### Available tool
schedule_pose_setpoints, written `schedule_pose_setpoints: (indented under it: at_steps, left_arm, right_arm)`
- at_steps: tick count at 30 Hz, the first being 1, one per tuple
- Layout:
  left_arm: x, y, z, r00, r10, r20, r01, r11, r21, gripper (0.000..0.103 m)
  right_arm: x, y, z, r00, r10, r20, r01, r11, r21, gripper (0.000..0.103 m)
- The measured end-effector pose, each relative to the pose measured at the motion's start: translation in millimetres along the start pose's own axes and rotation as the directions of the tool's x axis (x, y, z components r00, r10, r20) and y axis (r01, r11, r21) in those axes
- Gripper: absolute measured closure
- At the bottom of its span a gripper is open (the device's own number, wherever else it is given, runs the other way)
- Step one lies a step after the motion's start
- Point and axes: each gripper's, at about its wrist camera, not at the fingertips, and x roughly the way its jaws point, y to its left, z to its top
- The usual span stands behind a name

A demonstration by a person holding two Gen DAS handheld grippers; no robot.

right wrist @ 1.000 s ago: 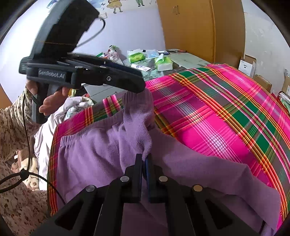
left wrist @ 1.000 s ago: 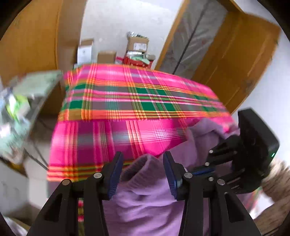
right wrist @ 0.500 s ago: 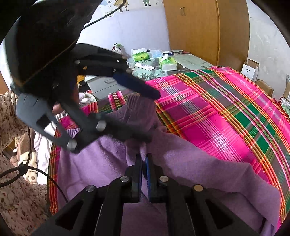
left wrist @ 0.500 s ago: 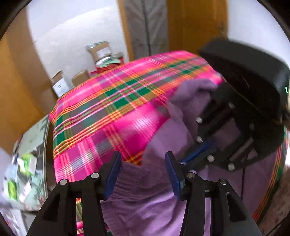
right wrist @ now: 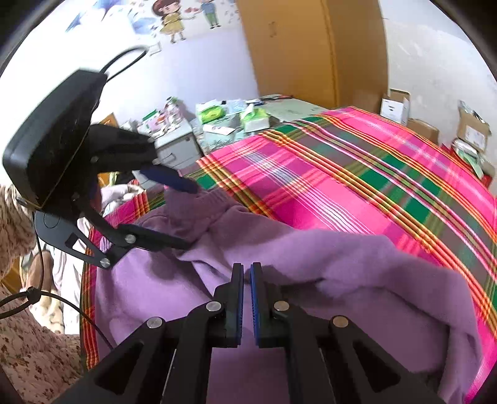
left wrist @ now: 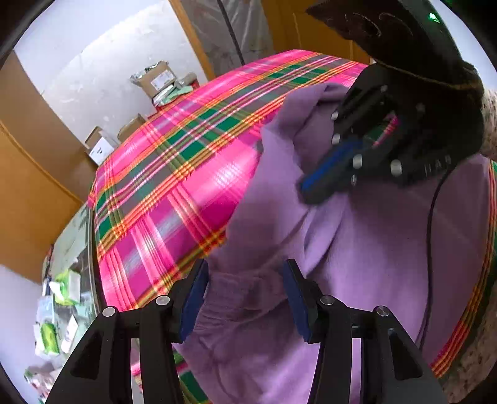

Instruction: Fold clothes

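Right tool (right wrist: 245, 273) clamped on purple garment (right wrist: 341, 273)

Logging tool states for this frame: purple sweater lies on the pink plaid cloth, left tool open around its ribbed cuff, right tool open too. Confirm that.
Not quite: the right tool is shut, not open. The right wrist view shows its blue pads nearly together, pinching a fold of the purple sweater. The rest holds: the sweater lies on the pink plaid cloth, and the left tool is open around the ribbed cuff.

White walls (right wrist: 435, 46), wooden wardrobe (right wrist: 295, 46), cartoon wall stickers (right wrist: 186, 18), cardboard boxes (right wrist: 394, 105), cluttered side table (right wrist: 279, 112), daylight.
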Motion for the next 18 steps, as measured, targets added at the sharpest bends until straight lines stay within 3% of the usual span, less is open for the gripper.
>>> schedule_pose_setpoints:
  at_steps: [9, 13, 18]
  left_arm:
    - [-7, -1, -31, 0.999, 0.021, -0.042, -0.026, 0.993, -0.116, 0.051]
    - [-22, -4, -32, 0.999, 0.053, 0.005, -0.052, 0.981, -0.189, 0.051]
    - [-40, -20, -16, 0.988, 0.105, 0.110, -0.085, 0.981, -0.176, 0.051]
  right_arm:
    - [-19, -19, -15, 0.998, -0.038, 0.041, 0.035, 0.996, 0.080, 0.097]
    - [-29, -21, -21, 0.996, -0.070, 0.050, 0.066, 0.994, 0.086, 0.097]
    - [-41, -32, -23, 0.987, -0.148, 0.057, 0.142, 0.984, 0.110, 0.090]
